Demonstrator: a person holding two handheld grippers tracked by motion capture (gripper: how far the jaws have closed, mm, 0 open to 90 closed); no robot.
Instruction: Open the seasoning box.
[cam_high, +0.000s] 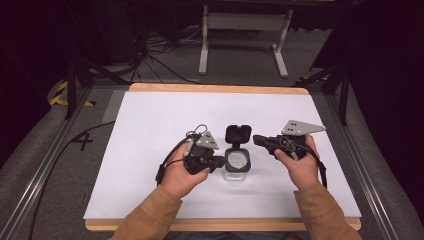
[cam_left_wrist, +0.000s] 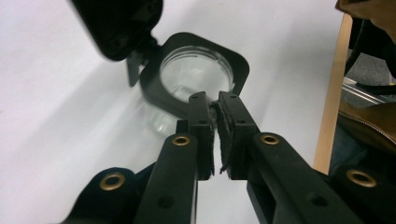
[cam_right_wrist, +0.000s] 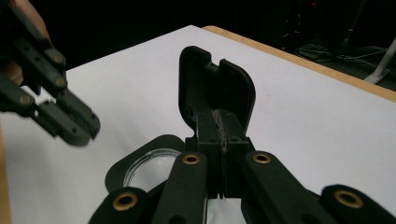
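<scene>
White desk (cam_high: 150, 125) under me, clear jar (cam_high: 236, 161) near its front edge with its black hinged lid (cam_high: 238, 133) flipped open, my left gripper (cam_left_wrist: 216, 105) and right gripper (cam_right_wrist: 219, 122) both with jaws closed, gripping nothing.

A: State the table finish.
B: The table (cam_high: 150, 87) shows a light wood edge, smooth. A matt white sheet (cam_high: 165, 115), paper-like, covers its top.

A: And the jar?
B: The jar (cam_left_wrist: 194, 72) is clear and glossy, glass or plastic, which one cannot be told. Its collar and the flip lid (cam_right_wrist: 217, 88) are black plastic, semi-matt.

A: Gripper materials?
B: The left gripper (cam_left_wrist: 214, 100) has matt black plastic links with brass-coloured rivets; its pads look fibrous and frayed. The right gripper (cam_right_wrist: 219, 126) matches, and carries a flat matt grey plate (cam_high: 301, 128).

A: Clothing?
B: The sleeves (cam_high: 150, 215) are tan woven cloth.
</scene>
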